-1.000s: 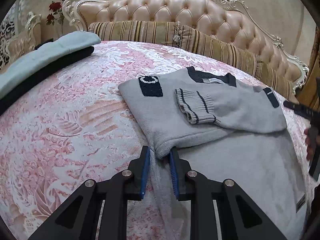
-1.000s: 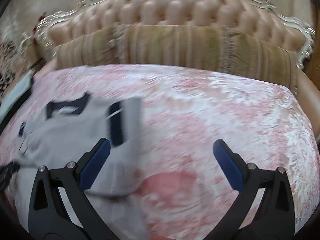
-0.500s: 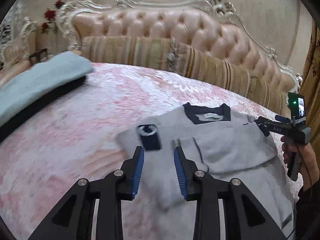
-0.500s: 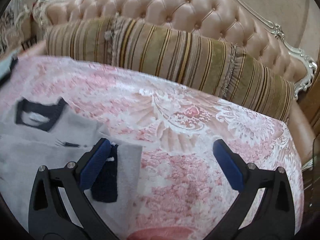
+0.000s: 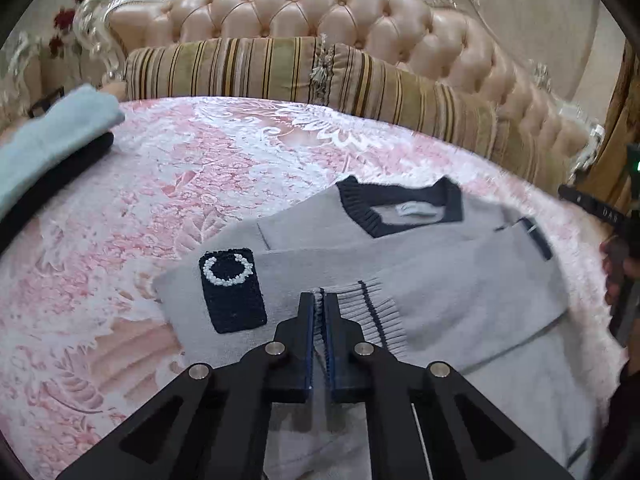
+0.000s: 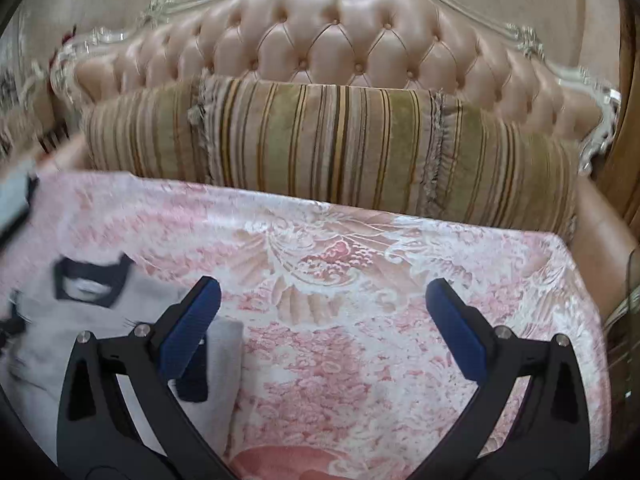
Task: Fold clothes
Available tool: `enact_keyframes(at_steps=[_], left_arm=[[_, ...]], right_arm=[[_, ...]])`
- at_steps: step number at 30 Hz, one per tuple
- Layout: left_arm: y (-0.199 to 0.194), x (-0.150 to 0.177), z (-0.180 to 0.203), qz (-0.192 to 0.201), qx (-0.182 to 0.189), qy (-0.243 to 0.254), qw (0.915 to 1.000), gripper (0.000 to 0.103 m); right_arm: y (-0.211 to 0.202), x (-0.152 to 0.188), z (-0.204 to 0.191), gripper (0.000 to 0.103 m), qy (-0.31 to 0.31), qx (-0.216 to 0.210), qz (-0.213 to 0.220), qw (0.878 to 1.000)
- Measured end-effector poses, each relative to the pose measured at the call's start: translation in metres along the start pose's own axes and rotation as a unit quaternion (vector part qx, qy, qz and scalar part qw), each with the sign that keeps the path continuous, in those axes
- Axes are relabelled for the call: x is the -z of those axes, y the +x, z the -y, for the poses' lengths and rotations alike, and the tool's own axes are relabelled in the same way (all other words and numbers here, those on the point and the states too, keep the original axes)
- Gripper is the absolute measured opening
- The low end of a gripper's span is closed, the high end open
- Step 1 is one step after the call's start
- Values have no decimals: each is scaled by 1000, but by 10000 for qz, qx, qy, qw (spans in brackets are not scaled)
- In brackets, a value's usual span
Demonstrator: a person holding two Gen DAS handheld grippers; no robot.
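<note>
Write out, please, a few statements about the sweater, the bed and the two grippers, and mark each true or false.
1. The left gripper is closed on the ribbed cuff of the grey sweater. True.
2. The right gripper grips the sweater's collar. False: its jaws stand wide apart, holding nothing, over the pink bedspread.
3. A navy patch with a white ring lies left of the left gripper. True.
4. The folded clothes at the left edge are red. False: a pale blue piece lies over a dark one.
5. A striped bolster lies along the headboard. True.
</note>
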State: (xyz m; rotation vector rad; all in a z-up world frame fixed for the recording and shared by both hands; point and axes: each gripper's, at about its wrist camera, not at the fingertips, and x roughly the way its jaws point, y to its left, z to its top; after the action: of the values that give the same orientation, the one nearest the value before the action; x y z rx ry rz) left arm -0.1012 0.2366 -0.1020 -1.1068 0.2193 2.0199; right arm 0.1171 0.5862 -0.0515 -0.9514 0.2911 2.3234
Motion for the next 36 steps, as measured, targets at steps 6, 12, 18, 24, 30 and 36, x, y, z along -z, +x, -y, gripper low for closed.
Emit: enact_keyframes(at_steps=[6, 12, 18, 24, 30, 36], left_arm=[[-8, -2, 2, 94, 130, 90, 9998, 4], [-22, -6, -9, 166, 114, -5, 9998, 4], [-11, 0, -8, -37, 109, 77, 9999, 4], [-9, 0, -10, -68, 92, 44, 9999, 4], [-9, 0, -14, -67, 135, -33, 9999, 4], [-12, -2, -15, -21, 185, -83, 9998, 4]], right_arm=[[-1, 0, -8, 103, 237, -1164, -178, 9928], [9, 8, -27, 103, 215, -1751, -426, 9834], [23, 10, -28, 103, 446, -2112, -590, 9746], [40, -17, -40, 103, -68, -2341, -1044, 9666], [57, -22, -80, 101, -866, -1772, -1568, 9677], [74, -11, -91, 38, -1670, -824, -1536, 9704]])
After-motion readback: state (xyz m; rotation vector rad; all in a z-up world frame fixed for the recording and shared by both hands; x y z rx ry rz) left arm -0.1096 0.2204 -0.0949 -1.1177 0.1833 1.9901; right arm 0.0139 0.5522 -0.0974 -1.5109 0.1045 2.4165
